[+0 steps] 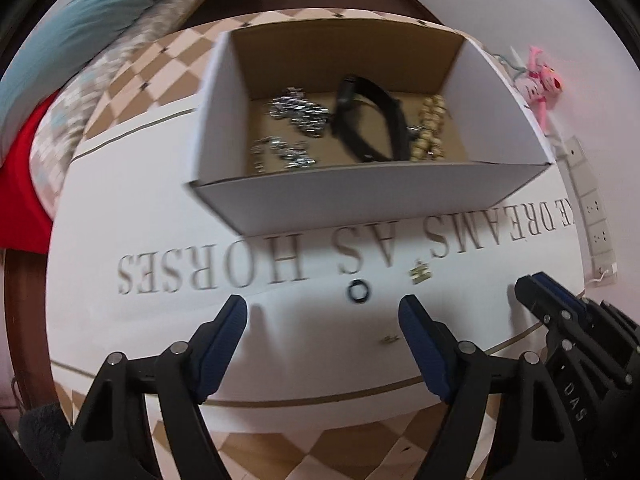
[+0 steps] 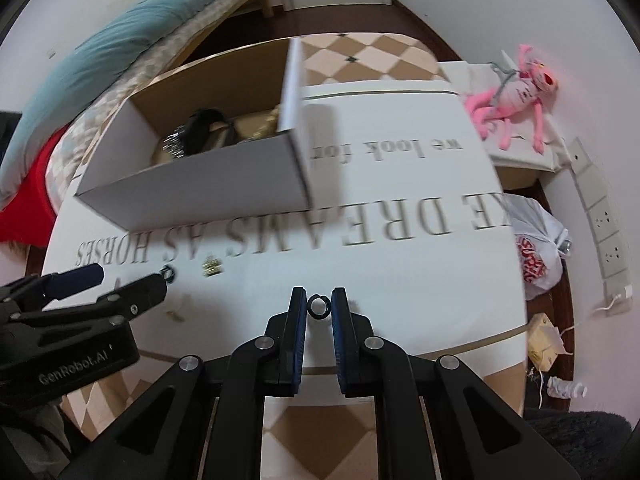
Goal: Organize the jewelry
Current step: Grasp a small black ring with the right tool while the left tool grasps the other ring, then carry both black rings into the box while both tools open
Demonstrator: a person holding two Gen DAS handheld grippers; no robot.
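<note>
Left wrist view: the cardboard box point(image 1: 372, 200) fills the upper centre and already holds silver chains point(image 1: 298, 110), a black strap point(image 1: 368, 120) and gold beads point(image 1: 430, 128). Below it on the printed cloth point(image 1: 160, 340) lie a black ring point(image 1: 357, 291) and a small gold piece point(image 1: 419, 273), both unsorted. The left gripper point(image 1: 322, 314) stands open just below that ring, nothing between its jaws.

Right wrist view: the right gripper point(image 2: 319, 305), at lower centre, is closed on a second black ring point(image 2: 319, 305) (it sits pinched between the pads). Judging by this, most pieces are boxed; three or so remain.
</note>
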